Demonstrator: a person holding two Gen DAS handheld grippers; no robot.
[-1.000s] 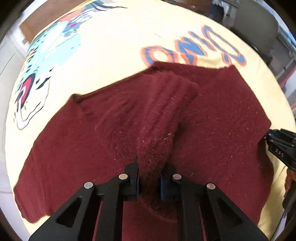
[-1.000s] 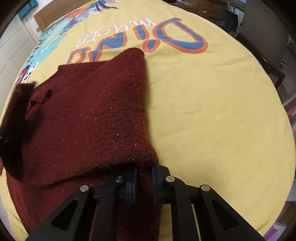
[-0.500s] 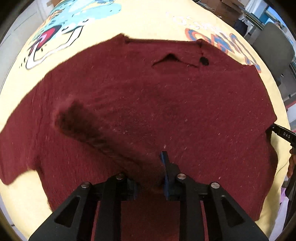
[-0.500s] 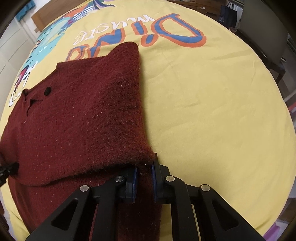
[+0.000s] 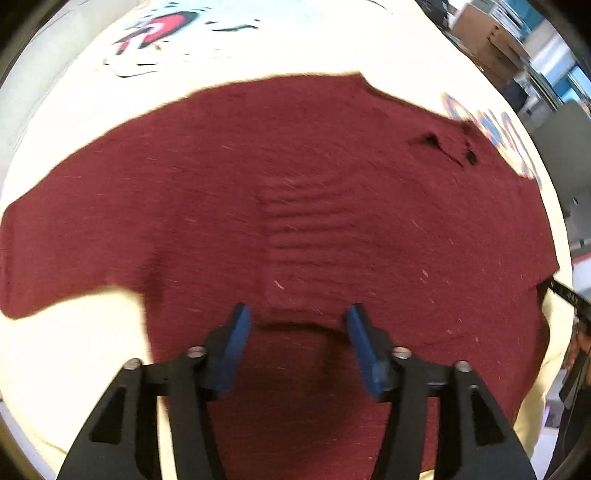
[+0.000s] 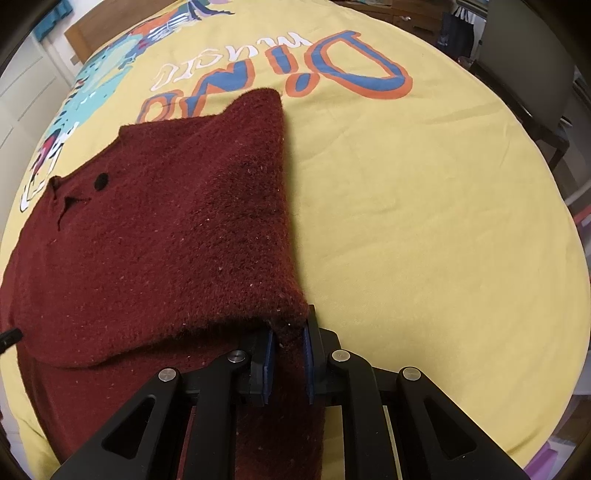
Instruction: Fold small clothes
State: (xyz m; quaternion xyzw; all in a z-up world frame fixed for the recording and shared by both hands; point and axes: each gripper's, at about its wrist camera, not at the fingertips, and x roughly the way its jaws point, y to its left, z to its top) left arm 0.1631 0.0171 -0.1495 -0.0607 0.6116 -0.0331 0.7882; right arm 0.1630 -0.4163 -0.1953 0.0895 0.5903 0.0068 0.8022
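Note:
A small dark red knitted sweater (image 5: 303, 192) lies on a yellow printed cover (image 6: 406, 206). In the left wrist view my left gripper (image 5: 297, 317) hangs just over the sweater with its jaws opening. The ribbed sleeve cuff (image 5: 299, 236) lies flat on the sweater body ahead of the blue pads (image 5: 236, 332), free of them. In the right wrist view the sweater (image 6: 166, 236) is folded along its right side, and my right gripper (image 6: 288, 336) is shut on the near corner of that fold. A black button (image 6: 100, 181) marks the neck opening at the left.
The yellow cover with a blue and orange "DINO" print (image 6: 325, 74) and a dinosaur drawing (image 5: 162, 33) spreads around the sweater. A dark chair (image 6: 528, 85) and cardboard boxes (image 5: 491, 40) stand beyond the far edge. The tip of the right gripper (image 5: 565, 295) shows at the right.
My left gripper carried the sleeve across over the sweater body, let it go, and its jaws opened. The sleeve now lies flat. My right gripper kept still, holding the fold.

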